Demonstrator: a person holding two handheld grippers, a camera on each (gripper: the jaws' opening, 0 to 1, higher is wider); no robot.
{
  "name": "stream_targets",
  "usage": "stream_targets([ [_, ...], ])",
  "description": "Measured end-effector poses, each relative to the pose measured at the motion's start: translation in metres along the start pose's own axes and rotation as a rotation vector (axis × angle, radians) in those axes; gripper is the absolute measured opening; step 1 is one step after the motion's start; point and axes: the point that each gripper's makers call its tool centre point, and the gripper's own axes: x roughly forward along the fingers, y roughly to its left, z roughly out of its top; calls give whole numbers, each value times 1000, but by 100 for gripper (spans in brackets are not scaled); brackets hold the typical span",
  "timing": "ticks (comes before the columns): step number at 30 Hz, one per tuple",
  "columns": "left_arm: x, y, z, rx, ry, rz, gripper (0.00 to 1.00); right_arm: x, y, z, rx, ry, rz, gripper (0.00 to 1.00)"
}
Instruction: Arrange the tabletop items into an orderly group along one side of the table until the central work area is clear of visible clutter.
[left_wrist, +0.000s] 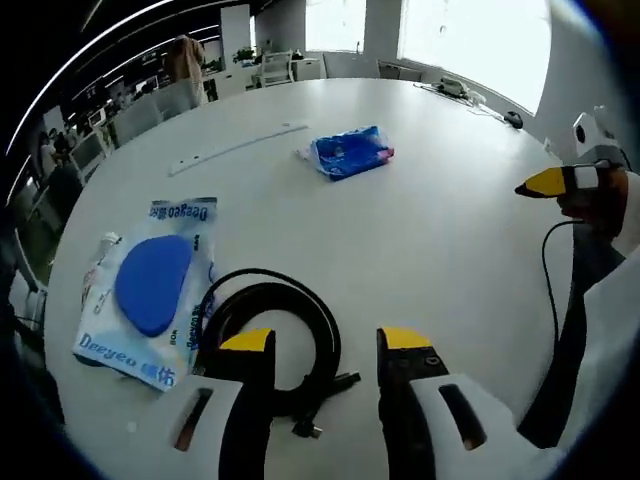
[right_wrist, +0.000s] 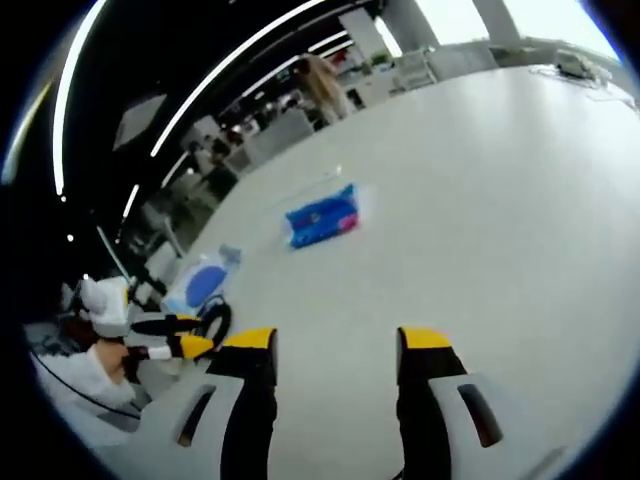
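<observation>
In the left gripper view my left gripper (left_wrist: 326, 340) stands open just above a coiled black cable (left_wrist: 272, 330) on the white table (left_wrist: 430, 230). Left of the cable lies a blue and white packet (left_wrist: 150, 290) with a blue oval on it. Farther off rest a small blue pouch (left_wrist: 350, 153) and a long white strip (left_wrist: 238, 148). The right gripper (left_wrist: 545, 183) enters from the right, held by a hand. In the right gripper view my right gripper (right_wrist: 337, 340) is open over bare table, with the blue pouch (right_wrist: 323, 217) ahead, the blue and white packet (right_wrist: 200, 284) and the left gripper (right_wrist: 185, 335) at left.
Cables and small devices (left_wrist: 465, 92) sit at the table's far edge by the bright windows. Chairs (left_wrist: 135, 115) and a standing person (left_wrist: 186, 60) are beyond the far left edge. A black cord (left_wrist: 548, 290) hangs down by a white sleeve (left_wrist: 610, 330) at right.
</observation>
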Motion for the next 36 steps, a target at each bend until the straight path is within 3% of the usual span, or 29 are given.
stream_targets([
  [8, 11, 2, -4, 31, 25, 16, 23, 1, -3, 4, 6, -3, -6, 45],
  [13, 20, 4, -17, 0, 60, 10, 15, 5, -4, 7, 7, -8, -4, 45],
  [14, 20, 5, -12, -9, 24, 18, 14, 6, -5, 8, 6, -9, -4, 45],
  [15, 19, 3, -15, -9, 45, 6, 11, 7, -5, 9, 5, -10, -4, 45],
  [19, 19, 2, -14, 13, 31, 4, 7, 9, -7, 15, -1, -17, -5, 45],
  [23, 17, 3, -12, -36, 4, -22, 5, 11, -7, 19, -1, -18, -7, 45],
  [28, 6, 4, 1, -70, -52, -46, 5, 16, -4, 22, -14, -15, -2, 45],
  [34, -27, -4, 43, -144, -219, -117, 4, 21, 4, 21, -42, 0, 20, 45],
  [36, -41, -11, 59, -185, -283, -175, 4, 22, 6, 22, -54, 1, 28, 45],
])
